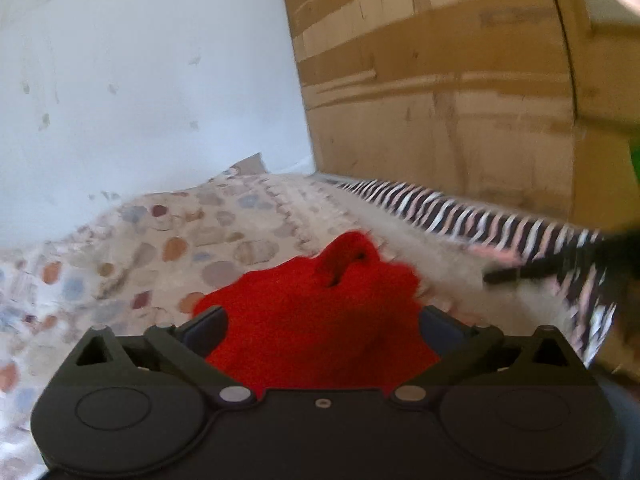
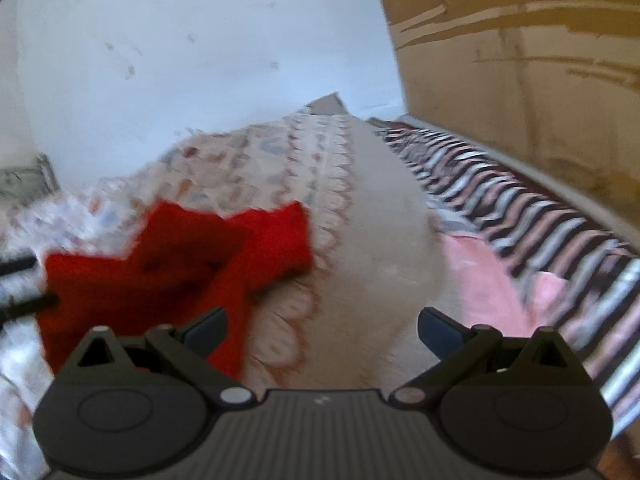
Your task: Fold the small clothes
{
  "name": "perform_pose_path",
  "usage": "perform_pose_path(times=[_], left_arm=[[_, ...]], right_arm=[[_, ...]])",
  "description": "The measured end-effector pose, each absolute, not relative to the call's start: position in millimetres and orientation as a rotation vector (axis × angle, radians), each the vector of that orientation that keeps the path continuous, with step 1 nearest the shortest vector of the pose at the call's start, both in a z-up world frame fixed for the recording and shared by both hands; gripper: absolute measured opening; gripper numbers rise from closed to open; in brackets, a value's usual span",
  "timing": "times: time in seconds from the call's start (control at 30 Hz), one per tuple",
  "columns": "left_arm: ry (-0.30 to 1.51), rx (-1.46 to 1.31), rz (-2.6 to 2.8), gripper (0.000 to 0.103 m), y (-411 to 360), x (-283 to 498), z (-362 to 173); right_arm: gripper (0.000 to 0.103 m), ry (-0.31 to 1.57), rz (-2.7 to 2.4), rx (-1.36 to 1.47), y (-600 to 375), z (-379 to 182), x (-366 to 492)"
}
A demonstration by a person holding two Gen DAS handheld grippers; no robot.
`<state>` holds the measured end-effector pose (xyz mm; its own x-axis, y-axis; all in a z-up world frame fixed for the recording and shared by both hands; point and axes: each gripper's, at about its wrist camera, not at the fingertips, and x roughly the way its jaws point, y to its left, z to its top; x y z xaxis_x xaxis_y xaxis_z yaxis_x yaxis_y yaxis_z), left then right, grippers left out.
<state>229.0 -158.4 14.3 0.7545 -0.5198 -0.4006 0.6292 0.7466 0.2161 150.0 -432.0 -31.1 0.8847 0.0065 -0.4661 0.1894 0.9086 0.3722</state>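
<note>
Red knit garment (image 2: 172,264) bunched on patterned bedspread (image 1: 224,224), both frames motion-blurred.
Fuzzy, rumpled, one sleeve-like lobe sticking out. Left gripper (image 1: 322,320): jaws spread, red fabric heaped between them; grip on it unclear. Right gripper (image 2: 322,326): jaws apart, holding nothing, garment to its left.

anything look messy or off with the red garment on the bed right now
Yes. The red garment lies bunched on the patterned bedspread, not flat: two parts splay apart at angles, and in the left wrist view a fold humps up into a loop. Both views are motion-blurred, so finer detail cannot be told.
</note>
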Motion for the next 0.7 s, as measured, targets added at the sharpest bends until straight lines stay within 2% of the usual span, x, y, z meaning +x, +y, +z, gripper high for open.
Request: perform_pose_path(times=[0.2,0.3,0.33,0.37,0.43,0.47,0.5,0.57,0.63,0.7], left_arm=[[0.346,0.383,-0.607,0.094,-157,238,10],[0.338,0.415,-0.629,0.078,-161,237,8],[0.336,0.429,-0.640,0.068,-164,236,6],[0.338,0.443,-0.650,0.051,-166,236,5],[0.347,0.468,-0.656,0.031,-171,235,0],[0.351,0.476,-0.658,0.028,-172,234,-2],[0.351,0.482,-0.662,0.026,-173,234,-5],[0.348,0.489,-0.664,0.021,-174,231,-9],[0.346,0.501,-0.670,0.019,-176,228,-14],[0.334,0.519,-0.670,0.017,-178,224,-18]], right_arm=[[0.103,0.514,0.124,0.576,-435,-6,213],[0.103,0.542,0.222,0.651,-436,0,251],[0.103,0.547,0.237,0.678,-437,-1,261],[0.103,0.555,0.256,0.705,-438,-1,272],[0.103,0.573,0.269,0.769,-444,-6,294],[0.098,0.579,0.260,0.794,-446,-9,300],[0.087,0.601,0.249,0.819,-449,-15,308],[0.072,0.643,0.220,0.850,-452,-26,319],[0.061,0.674,0.193,0.855,-451,-36,328],[0.036,0.687,0.177,0.835,-449,-41,332]])
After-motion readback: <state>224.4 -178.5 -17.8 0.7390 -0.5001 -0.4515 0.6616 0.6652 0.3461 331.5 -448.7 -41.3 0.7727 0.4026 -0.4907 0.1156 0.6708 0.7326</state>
